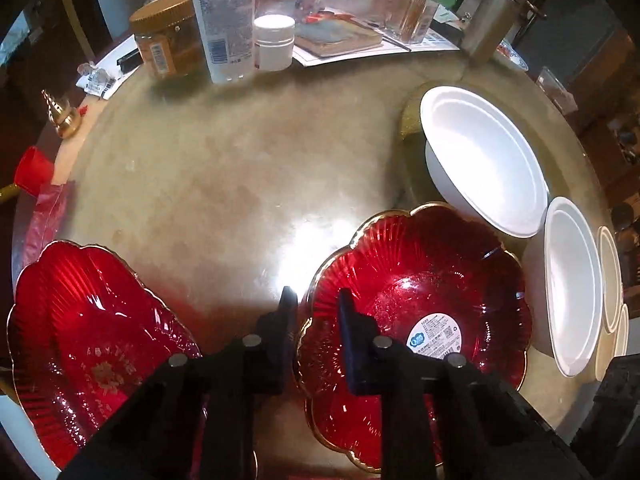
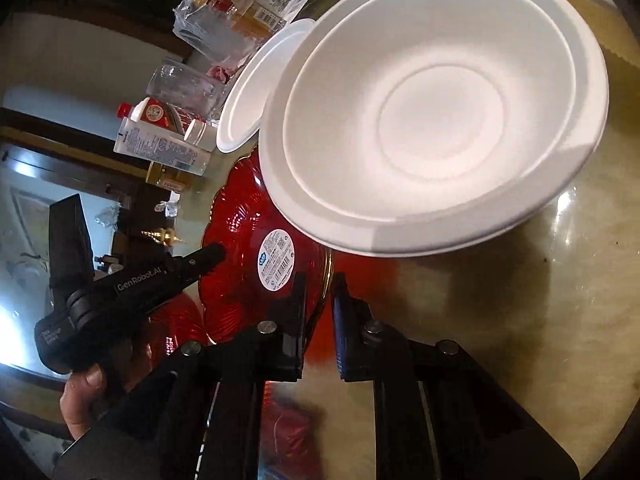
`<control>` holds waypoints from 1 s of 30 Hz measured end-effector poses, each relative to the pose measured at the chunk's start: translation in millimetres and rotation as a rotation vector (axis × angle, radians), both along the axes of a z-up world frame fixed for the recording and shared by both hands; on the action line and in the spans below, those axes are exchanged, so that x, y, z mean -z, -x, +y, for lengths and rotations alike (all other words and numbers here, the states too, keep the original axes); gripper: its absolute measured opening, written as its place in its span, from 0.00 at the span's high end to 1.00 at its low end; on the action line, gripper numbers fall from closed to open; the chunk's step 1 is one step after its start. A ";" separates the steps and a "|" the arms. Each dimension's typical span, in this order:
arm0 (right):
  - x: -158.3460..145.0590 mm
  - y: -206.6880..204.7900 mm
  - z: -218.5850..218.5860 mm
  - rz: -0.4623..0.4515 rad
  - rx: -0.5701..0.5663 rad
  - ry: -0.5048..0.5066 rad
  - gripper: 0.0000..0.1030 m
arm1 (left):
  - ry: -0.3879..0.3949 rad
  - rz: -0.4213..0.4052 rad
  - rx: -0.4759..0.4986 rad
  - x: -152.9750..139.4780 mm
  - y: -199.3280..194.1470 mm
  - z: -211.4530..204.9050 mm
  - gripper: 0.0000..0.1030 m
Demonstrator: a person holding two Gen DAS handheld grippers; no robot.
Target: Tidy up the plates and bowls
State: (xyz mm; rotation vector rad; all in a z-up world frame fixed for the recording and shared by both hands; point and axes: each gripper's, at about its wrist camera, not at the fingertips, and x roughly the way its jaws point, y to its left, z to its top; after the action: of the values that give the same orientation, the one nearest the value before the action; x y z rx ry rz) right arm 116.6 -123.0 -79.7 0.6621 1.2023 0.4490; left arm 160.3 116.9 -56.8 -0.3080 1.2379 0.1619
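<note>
left gripper (image 1: pixel 314 306) jaws spread astride red plate (image 1: pixel 416 320) rim | right gripper (image 2: pixel 319 292) jaws likewise

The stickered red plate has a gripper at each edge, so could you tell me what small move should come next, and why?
Probably close the left gripper on the stickered red plate: its fingers are open astride the near rim, and the right gripper straddles the opposite rim.

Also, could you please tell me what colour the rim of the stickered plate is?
Gold, edging the red plate; the left wrist view shows it best.
</note>
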 end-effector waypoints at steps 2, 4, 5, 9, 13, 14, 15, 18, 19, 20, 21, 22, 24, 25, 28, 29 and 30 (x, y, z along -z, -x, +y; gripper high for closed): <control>-1.3 0.5 0.0 -0.006 0.004 0.011 0.89 | -0.001 -0.003 0.003 -0.6 0.3 0.0 0.84; -3.1 1.0 -0.7 -0.009 0.014 0.005 0.89 | 0.000 -0.005 0.013 -1.5 1.4 -0.6 0.85; -4.0 1.9 -1.6 -0.011 0.017 -0.001 0.89 | 0.002 -0.007 0.014 -2.1 2.6 -0.1 0.85; -13.4 8.2 -1.9 -0.037 0.018 -0.009 0.89 | 0.000 -0.038 0.021 -12.0 9.3 -2.0 0.86; -24.6 16.5 -0.7 -0.064 0.012 -0.026 0.89 | -0.001 -0.084 0.018 -28.7 22.6 1.9 0.87; -28.6 19.3 0.5 -0.074 0.009 -0.032 0.89 | 0.001 -0.100 0.016 -34.1 28.3 4.6 0.88; -35.2 23.0 3.4 -0.092 0.001 -0.037 0.89 | 0.002 -0.113 0.013 -39.1 34.1 7.2 0.88; -49.6 31.7 14.4 -0.128 -0.023 -0.042 0.89 | -0.001 -0.153 0.001 -52.0 49.4 16.3 0.88; -53.8 34.6 19.4 -0.139 -0.032 -0.044 0.89 | -0.002 -0.166 -0.008 -56.1 56.5 21.2 0.88; -57.9 37.7 25.0 -0.150 -0.045 -0.045 0.89 | -0.001 -0.177 -0.013 -58.9 62.3 25.5 0.88; -61.8 40.8 32.0 -0.160 -0.063 -0.050 0.89 | 0.000 -0.190 -0.020 -62.7 70.3 31.1 0.88; -64.8 43.8 39.3 -0.166 -0.080 -0.055 0.89 | -0.001 -0.204 -0.030 -66.3 78.8 37.9 0.88; -69.7 49.5 59.2 -0.182 -0.124 -0.060 0.89 | -0.001 -0.236 -0.065 -73.1 97.7 55.7 0.88; -71.1 50.9 68.4 -0.186 -0.141 -0.059 0.89 | -0.005 -0.248 -0.082 -75.2 106.3 63.1 0.88; -72.5 56.4 100.6 -0.199 -0.203 -0.043 0.89 | -0.024 -0.274 -0.139 -77.1 129.0 85.3 0.88; -71.6 57.3 109.7 -0.196 -0.219 -0.039 0.89 | -0.034 -0.277 -0.156 -76.4 135.7 92.1 0.88; -69.3 58.4 120.9 -0.192 -0.241 -0.033 0.89 | -0.041 -0.277 -0.175 -74.5 142.2 99.6 0.88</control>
State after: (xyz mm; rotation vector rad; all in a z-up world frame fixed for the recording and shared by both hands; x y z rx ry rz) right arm 58.2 -2.0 -10.3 0.4918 1.0972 0.7198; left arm 18.1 216.5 17.8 -0.3899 0.9317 0.2856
